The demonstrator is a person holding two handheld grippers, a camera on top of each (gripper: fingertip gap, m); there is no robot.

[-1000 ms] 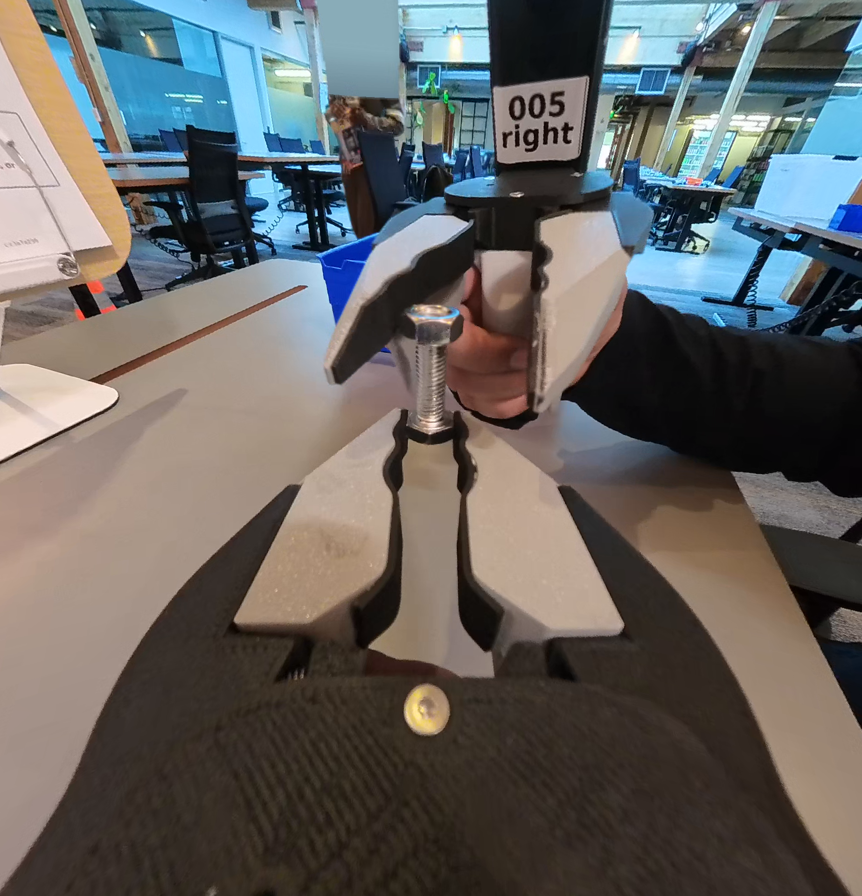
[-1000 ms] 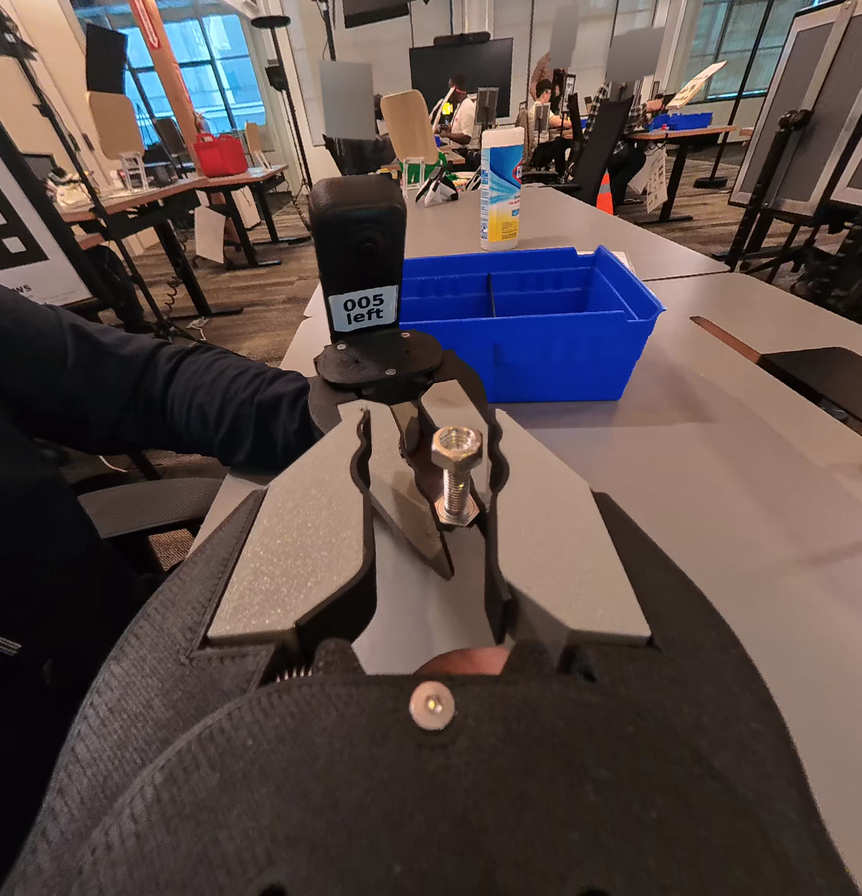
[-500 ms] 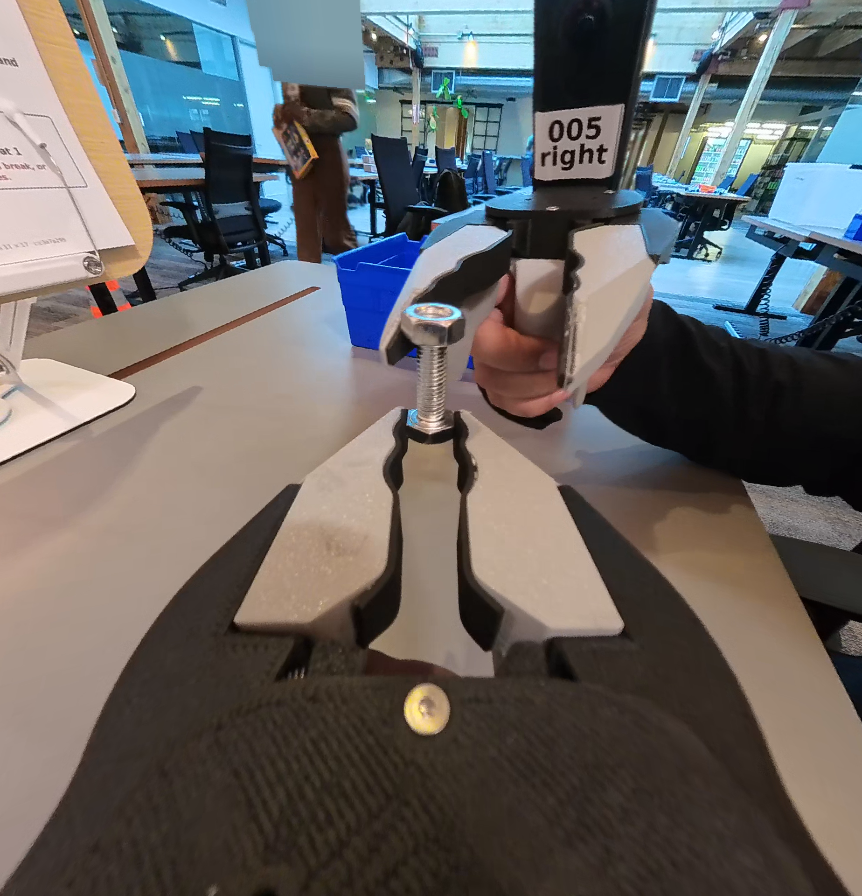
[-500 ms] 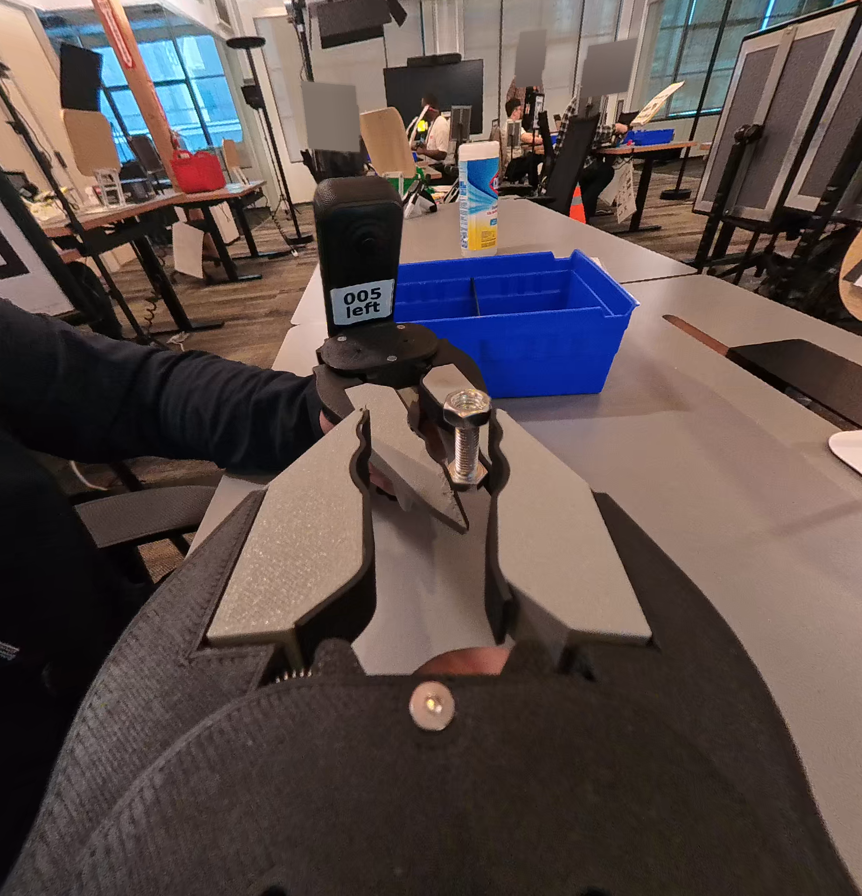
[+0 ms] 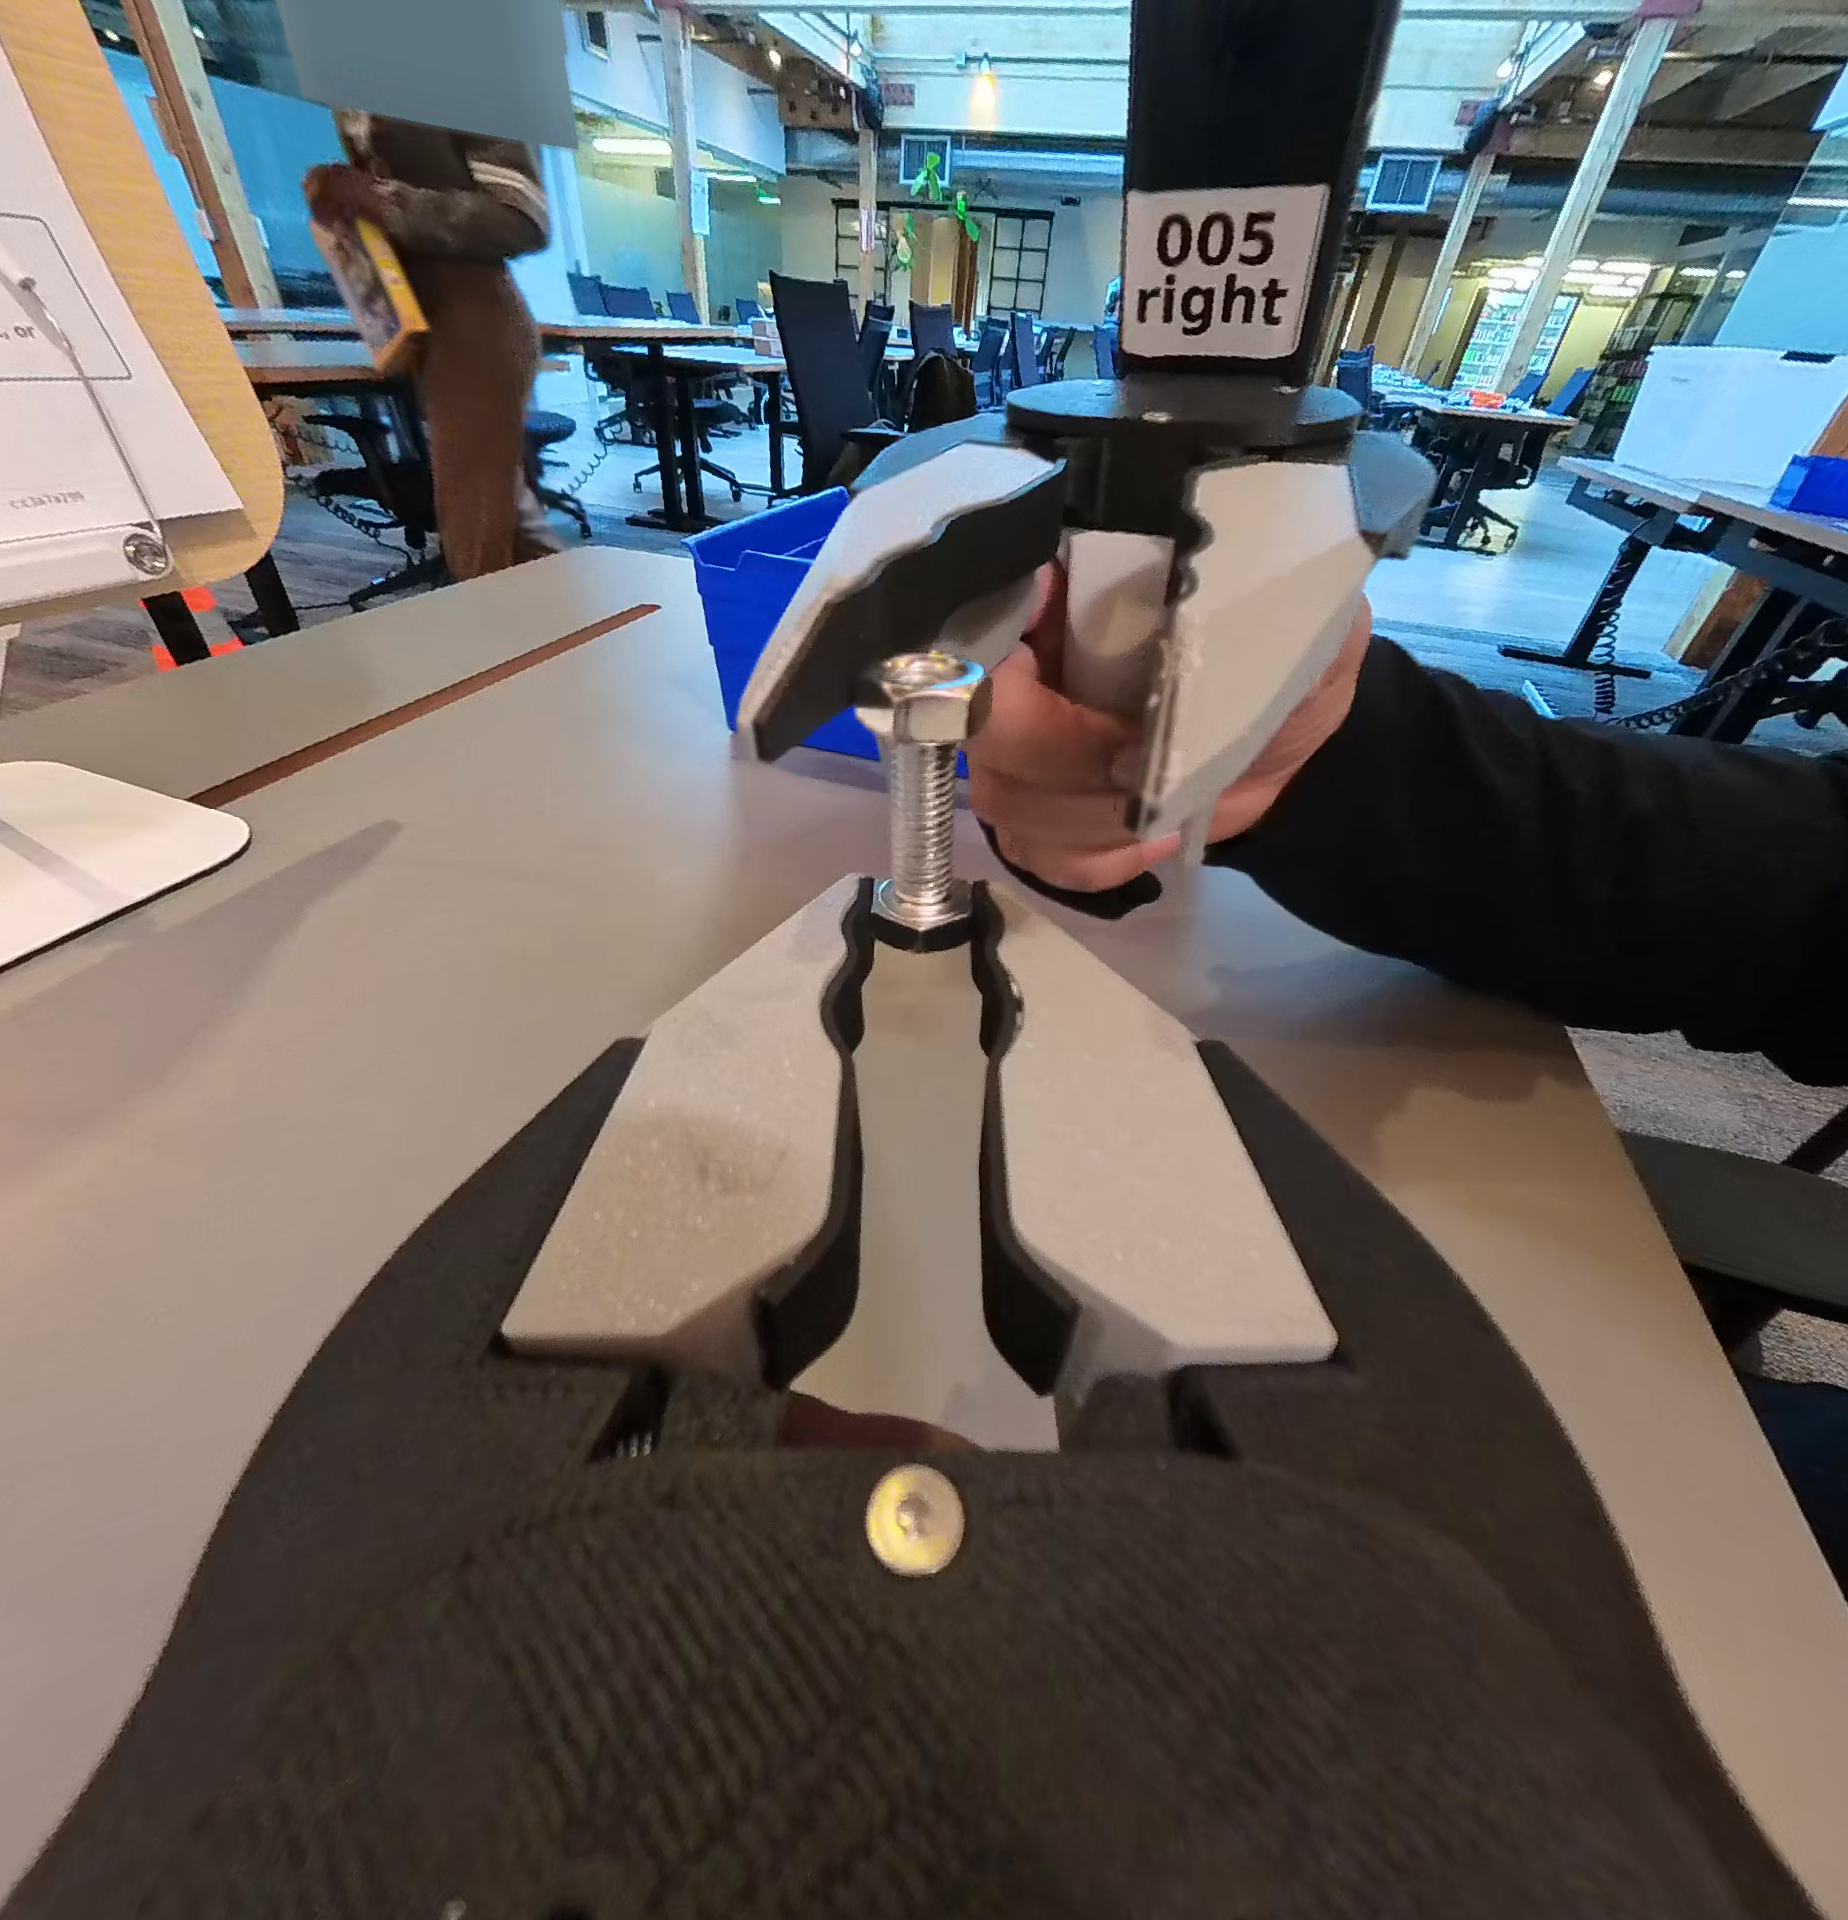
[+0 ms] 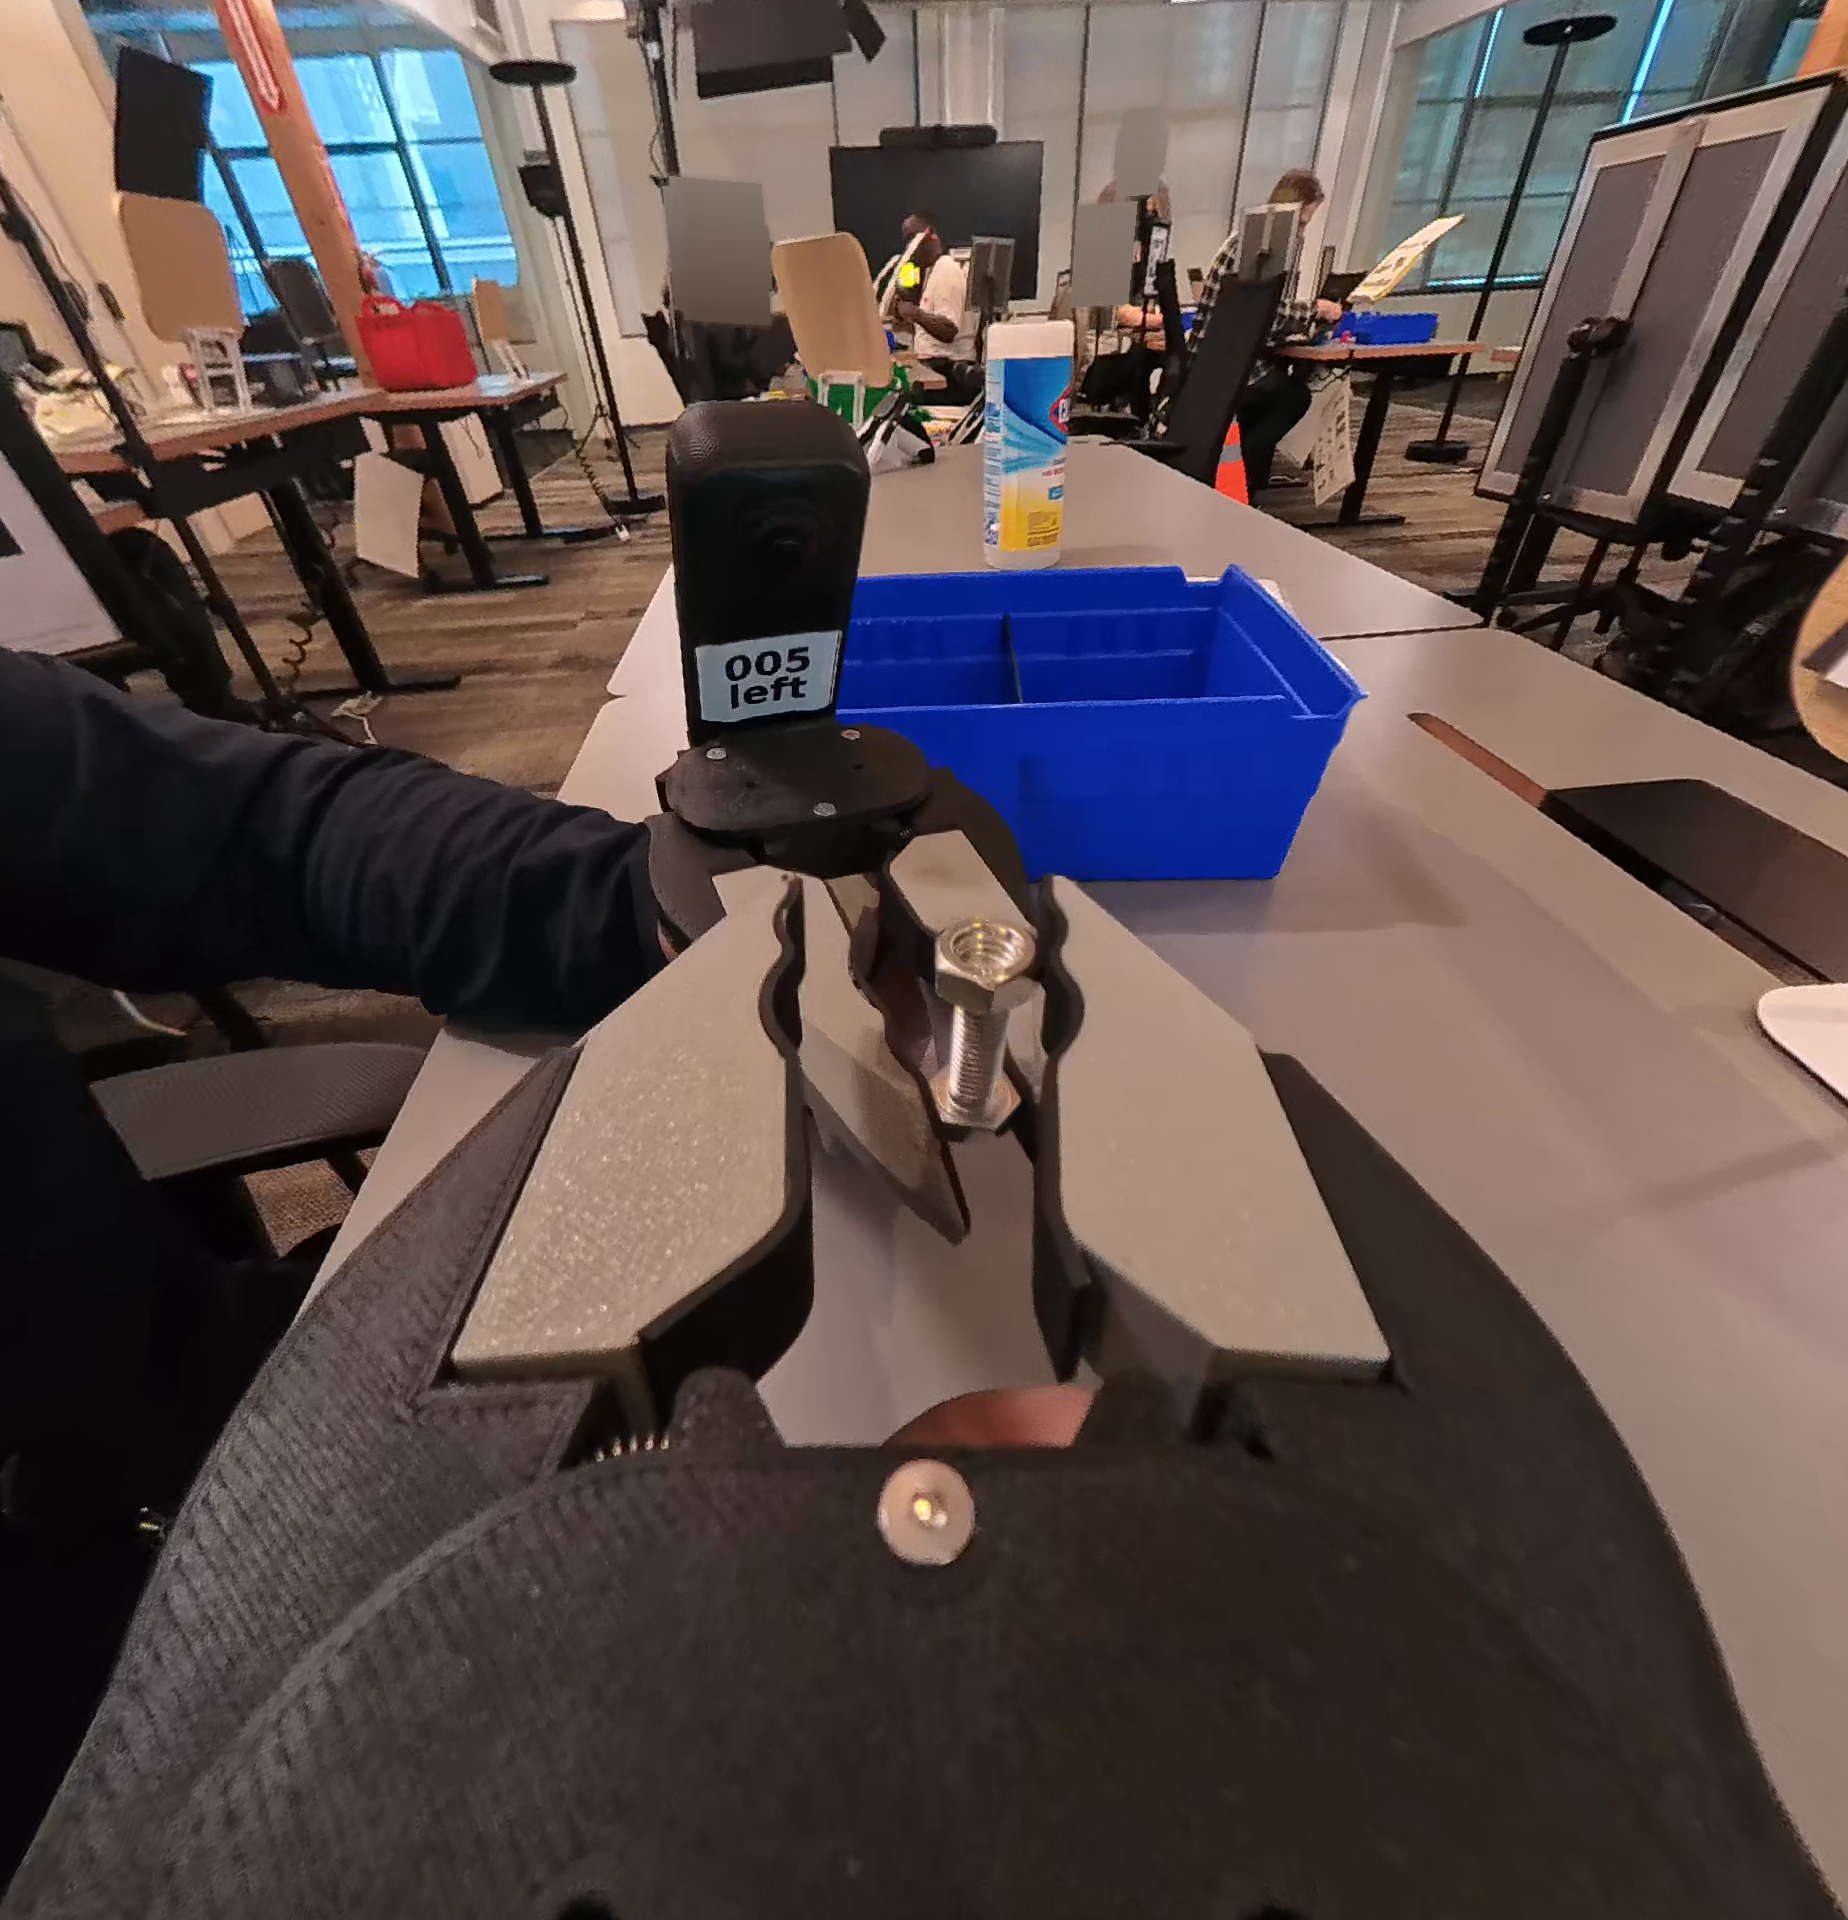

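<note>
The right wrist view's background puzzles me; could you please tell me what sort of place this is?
Probably an open-plan office or lab workspace: long grey desks, black office chairs, people seated at monitors, and a large dark wall screen.

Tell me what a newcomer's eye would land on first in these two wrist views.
First, the silver bolt standing upright, its lower end clamped in the left gripper; a nut sits at its top. The right gripper is open around that nut, one finger just behind it. Behind them a bright blue bin sits on the grey table, with a wipes canister beyond.
</note>
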